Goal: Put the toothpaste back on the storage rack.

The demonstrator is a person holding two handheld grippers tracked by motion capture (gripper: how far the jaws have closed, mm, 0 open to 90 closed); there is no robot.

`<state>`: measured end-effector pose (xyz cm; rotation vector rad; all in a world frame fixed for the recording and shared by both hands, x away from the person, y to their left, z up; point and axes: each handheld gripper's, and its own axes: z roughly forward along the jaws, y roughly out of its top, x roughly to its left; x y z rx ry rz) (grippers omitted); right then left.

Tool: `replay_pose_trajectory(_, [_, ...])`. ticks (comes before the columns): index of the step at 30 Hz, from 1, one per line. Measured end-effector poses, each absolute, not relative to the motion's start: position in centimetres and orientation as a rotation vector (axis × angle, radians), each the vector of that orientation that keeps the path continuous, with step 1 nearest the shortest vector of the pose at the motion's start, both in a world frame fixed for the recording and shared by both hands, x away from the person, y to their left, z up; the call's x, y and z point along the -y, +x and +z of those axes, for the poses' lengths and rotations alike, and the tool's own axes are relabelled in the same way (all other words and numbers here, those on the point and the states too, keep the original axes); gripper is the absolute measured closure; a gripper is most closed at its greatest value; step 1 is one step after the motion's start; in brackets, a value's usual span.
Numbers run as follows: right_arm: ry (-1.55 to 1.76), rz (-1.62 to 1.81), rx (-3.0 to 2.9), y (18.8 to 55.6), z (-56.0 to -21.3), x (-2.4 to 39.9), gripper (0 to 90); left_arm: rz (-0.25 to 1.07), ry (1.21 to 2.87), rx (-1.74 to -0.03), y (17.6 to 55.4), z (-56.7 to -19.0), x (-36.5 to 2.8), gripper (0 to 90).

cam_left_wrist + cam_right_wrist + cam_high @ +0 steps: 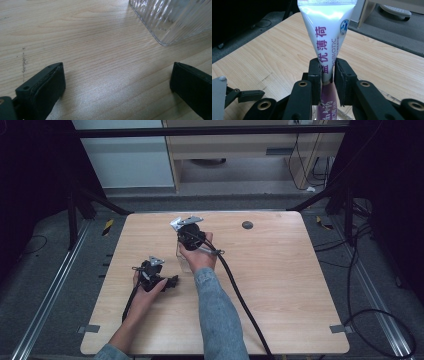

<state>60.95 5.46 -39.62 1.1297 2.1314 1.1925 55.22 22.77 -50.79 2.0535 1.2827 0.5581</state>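
At worktop centre, right tool pinching toothpaste tube over ribbed glass; loose pinch risking slip, tipping glass. Left tool gaping open, empty, at 7 o'clock of glass.

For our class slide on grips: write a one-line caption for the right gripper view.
Right gripper shut on a white tube with purple print, held upright over the wooden table.
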Motion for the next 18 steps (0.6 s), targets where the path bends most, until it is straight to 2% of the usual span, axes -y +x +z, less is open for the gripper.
replay_pose_trajectory(11, [1.132,1.196,-2.132,60.64,-39.46,-5.32,67.0,0.558,2.052,-1.284,55.23,-50.8,-22.77,0.0])
replay_pose_trajectory(18, [1.121,1.2,-2.139,60.15,-38.9,-5.08,66.2,0.559,2.048,-1.285,55.24,-50.81,-22.76,0.0])
